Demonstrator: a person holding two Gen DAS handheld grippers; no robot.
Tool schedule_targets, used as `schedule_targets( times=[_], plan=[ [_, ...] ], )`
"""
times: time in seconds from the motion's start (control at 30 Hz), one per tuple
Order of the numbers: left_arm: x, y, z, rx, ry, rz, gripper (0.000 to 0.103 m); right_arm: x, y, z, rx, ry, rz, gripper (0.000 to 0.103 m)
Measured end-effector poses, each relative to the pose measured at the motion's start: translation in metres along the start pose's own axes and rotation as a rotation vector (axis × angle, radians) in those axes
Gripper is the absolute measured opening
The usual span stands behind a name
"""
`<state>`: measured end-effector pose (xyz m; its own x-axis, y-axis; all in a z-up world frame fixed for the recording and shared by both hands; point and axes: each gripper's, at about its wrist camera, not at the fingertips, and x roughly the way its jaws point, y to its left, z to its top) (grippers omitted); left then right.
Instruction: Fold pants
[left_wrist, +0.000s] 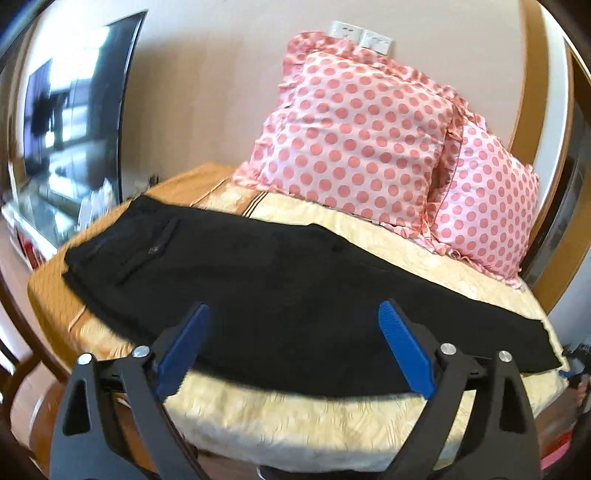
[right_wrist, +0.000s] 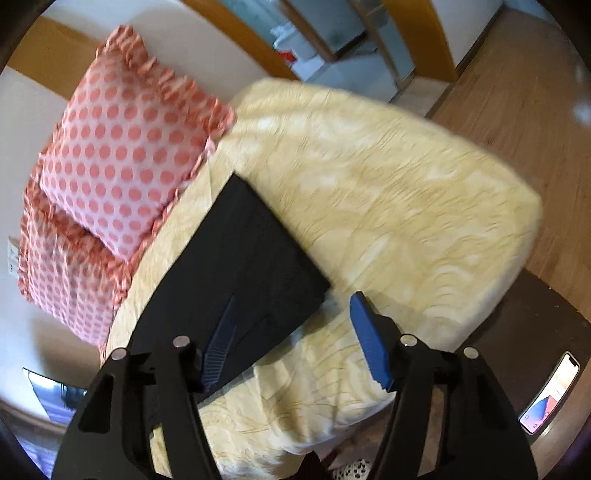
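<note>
Black pants (left_wrist: 280, 280) lie flat across a cream bedspread (left_wrist: 295, 424), waistband and pocket at the left, leg ends at the right. My left gripper (left_wrist: 293, 314) is open, held above the pants' near edge, holding nothing. In the right wrist view the leg end of the pants (right_wrist: 240, 280) lies on the bedspread (right_wrist: 388, 192). My right gripper (right_wrist: 293, 306) is open and empty over the hem corner, its left finger over the black cloth, its right finger over the bedspread.
Two pink polka-dot pillows (left_wrist: 354, 136) stand at the head of the bed; they also show in the right wrist view (right_wrist: 118, 155). A TV (left_wrist: 70, 122) stands at the left. A phone (right_wrist: 550, 395) lies on a dark table at the right. Wooden floor (right_wrist: 517, 103) surrounds the bed.
</note>
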<state>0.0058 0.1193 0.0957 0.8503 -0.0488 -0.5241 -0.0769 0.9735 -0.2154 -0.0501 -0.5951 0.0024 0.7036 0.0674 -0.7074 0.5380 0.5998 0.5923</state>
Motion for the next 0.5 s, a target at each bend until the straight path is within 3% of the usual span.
schedule_targets(
  times=[0.1, 0.27, 0.5],
  plan=[
    [0.009, -0.004, 0.003, 0.014, 0.005, -0.008, 0.094, 0.003, 0.003, 0.0, 0.016, 0.019, 0.027, 0.063],
    [0.031, -0.002, -0.001, 0.022, 0.044, -0.009, 0.098, 0.011, 0.011, -0.003, 0.001, 0.042, 0.059, 0.052],
    [0.057, 0.01, -0.019, -0.012, 0.135, -0.024, 0.098, 0.02, 0.009, -0.003, 0.021, 0.072, 0.082, 0.019]
  ],
)
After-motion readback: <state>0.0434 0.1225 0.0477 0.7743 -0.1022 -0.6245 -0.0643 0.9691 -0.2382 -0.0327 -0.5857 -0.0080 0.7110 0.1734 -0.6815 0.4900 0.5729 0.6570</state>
